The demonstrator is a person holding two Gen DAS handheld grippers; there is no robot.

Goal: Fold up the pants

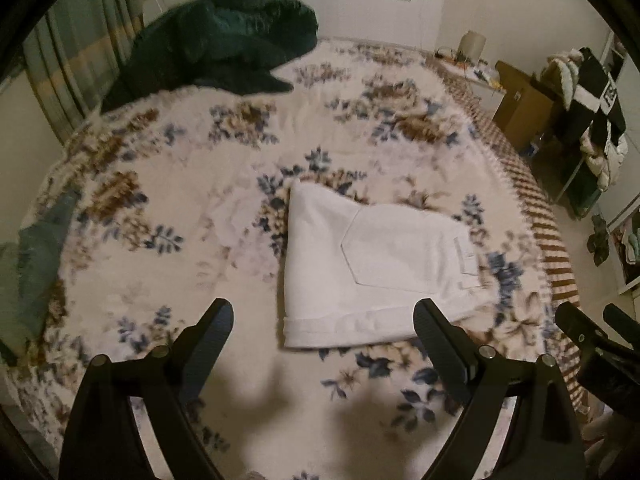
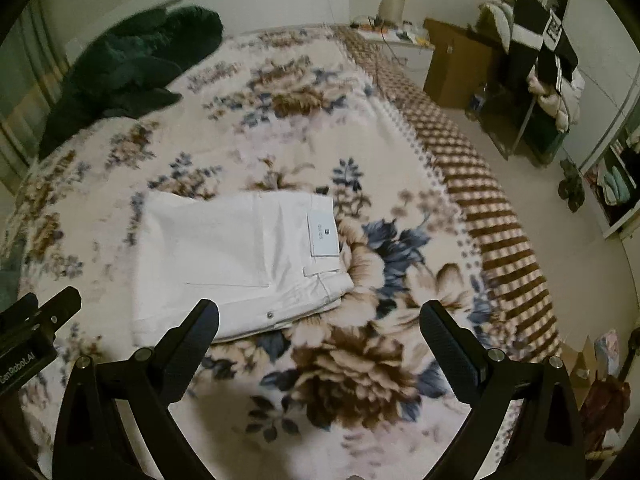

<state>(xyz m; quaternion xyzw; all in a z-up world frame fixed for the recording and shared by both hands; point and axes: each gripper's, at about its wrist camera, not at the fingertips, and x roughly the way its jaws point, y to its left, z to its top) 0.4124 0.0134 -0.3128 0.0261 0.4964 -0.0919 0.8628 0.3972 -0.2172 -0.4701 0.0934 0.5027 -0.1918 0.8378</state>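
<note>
While both tools [image 1: 324, 332] [image 2: 320, 332] gape empty, white pants [image 1: 372, 264] lie folded compactly; pocket up

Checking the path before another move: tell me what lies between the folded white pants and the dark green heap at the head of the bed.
Only floral blanket between the white pants and dark green heap; the right wrist view shows it.

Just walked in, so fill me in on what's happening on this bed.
A person holding two grippers is folding pants. The white pants lie folded into a compact rectangle on the floral blanket, back pocket facing up. The left hand-held gripper and the right hand-held gripper are both open, hold nothing and are not touching the pants. A dark green garment sits heaped at the far corner of the bed.
</note>
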